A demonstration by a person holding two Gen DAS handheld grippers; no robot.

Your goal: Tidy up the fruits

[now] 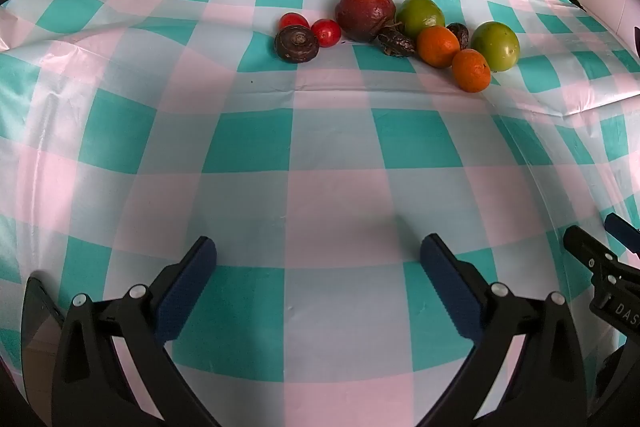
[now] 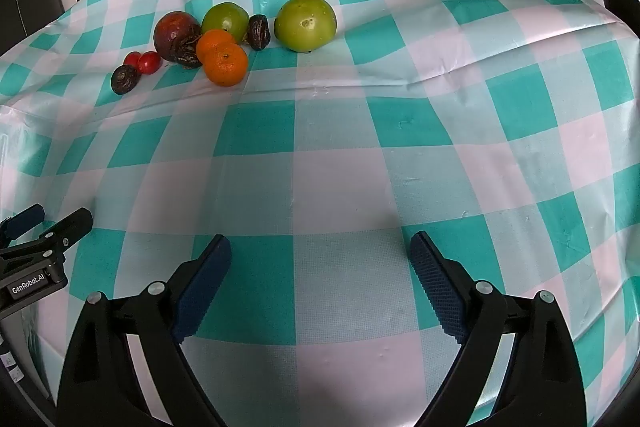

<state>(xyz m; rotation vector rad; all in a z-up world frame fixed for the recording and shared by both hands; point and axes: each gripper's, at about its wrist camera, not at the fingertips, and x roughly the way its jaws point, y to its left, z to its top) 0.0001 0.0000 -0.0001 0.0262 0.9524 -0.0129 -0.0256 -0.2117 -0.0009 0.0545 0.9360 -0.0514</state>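
Tablecloth (image 1: 248, 147): thin plastic sheet, glossy, creased, teal-and-pink check. Green fruits (image 2: 306, 23): smooth, waxy sheen. Oranges (image 2: 226, 67): pebbled, matt. Dark fruits (image 1: 297, 45): wrinkled, dull. Left gripper (image 1: 318, 253): matt black plastic, blue ribbed rubbery pads (image 1: 186, 291).

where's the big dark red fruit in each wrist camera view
Left wrist: the dark red fruit sits upper centre, in the fruit cluster on the checked tablecloth.
Right wrist: the dark red fruit sits upper left.
Shared landmark: two small red tomatoes just left of it in both.
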